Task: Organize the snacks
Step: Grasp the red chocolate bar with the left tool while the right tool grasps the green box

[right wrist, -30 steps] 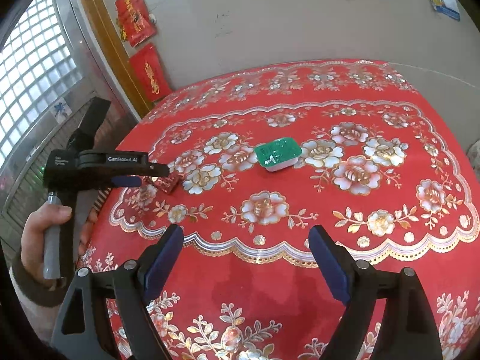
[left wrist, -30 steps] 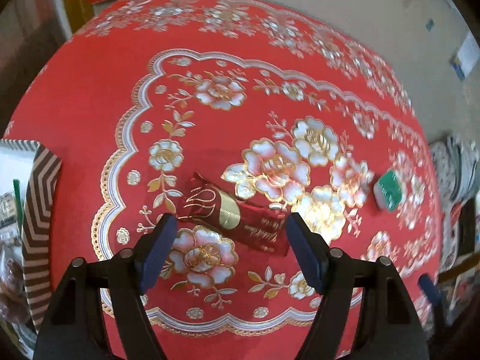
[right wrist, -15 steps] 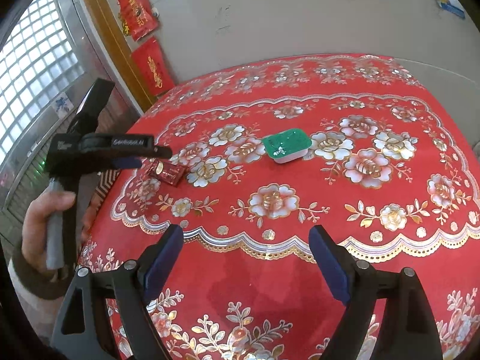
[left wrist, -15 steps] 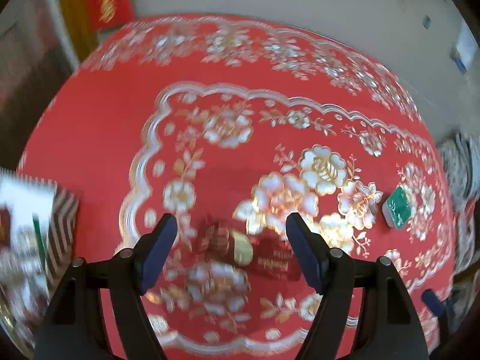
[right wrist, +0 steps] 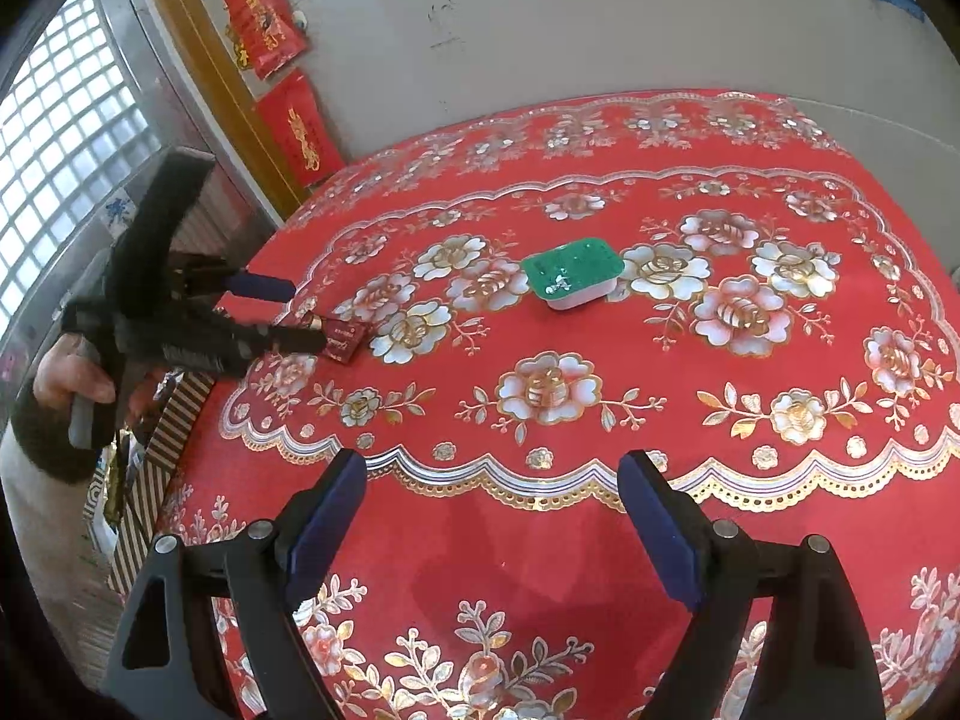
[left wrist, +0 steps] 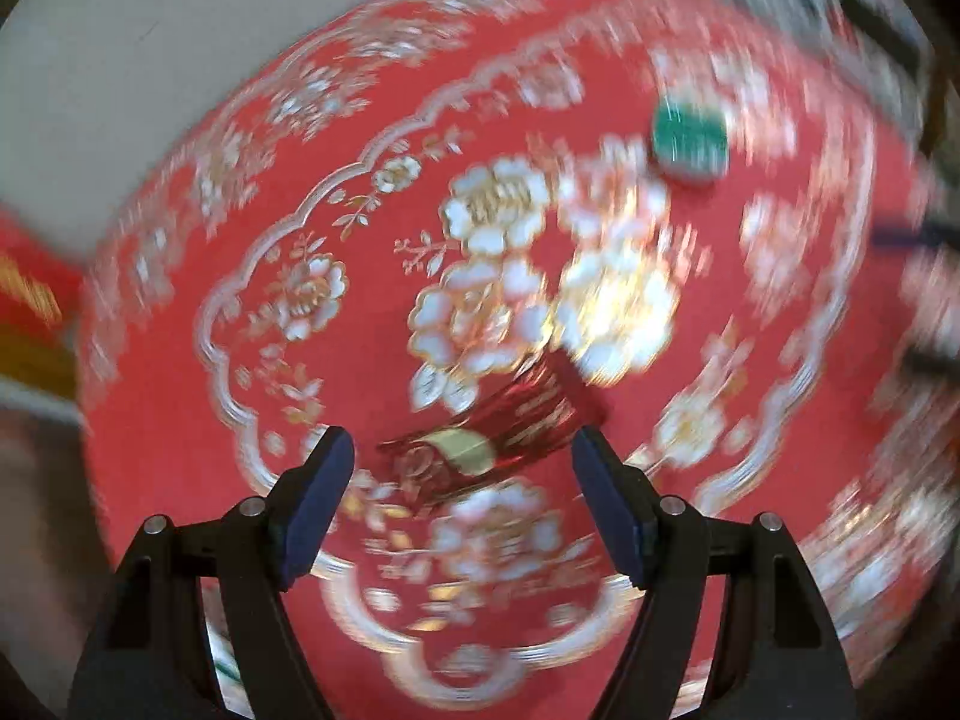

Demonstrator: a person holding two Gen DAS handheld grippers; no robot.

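Lying flat on tablecloth (right wrist: 600, 510): dark-red foil snack packet (left wrist: 486, 438), gold oval label; left hand-held gripper (left wrist: 462, 468) released, straddling it.

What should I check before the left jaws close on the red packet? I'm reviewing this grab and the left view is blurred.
1. Left gripper open: ok, jaws spread.
2. Red packet between the left jaws: ok, it lies on the tablecloth between them.
3. Jaws touching the packet: cannot tell, the left view is blurred.
4. Nothing else in the way: ok, the green tub sits well apart.
5. Right gripper clear: ok, open, empty, over the table's near edge.
6. Striped box ready for the packet: cannot tell, mostly hidden.
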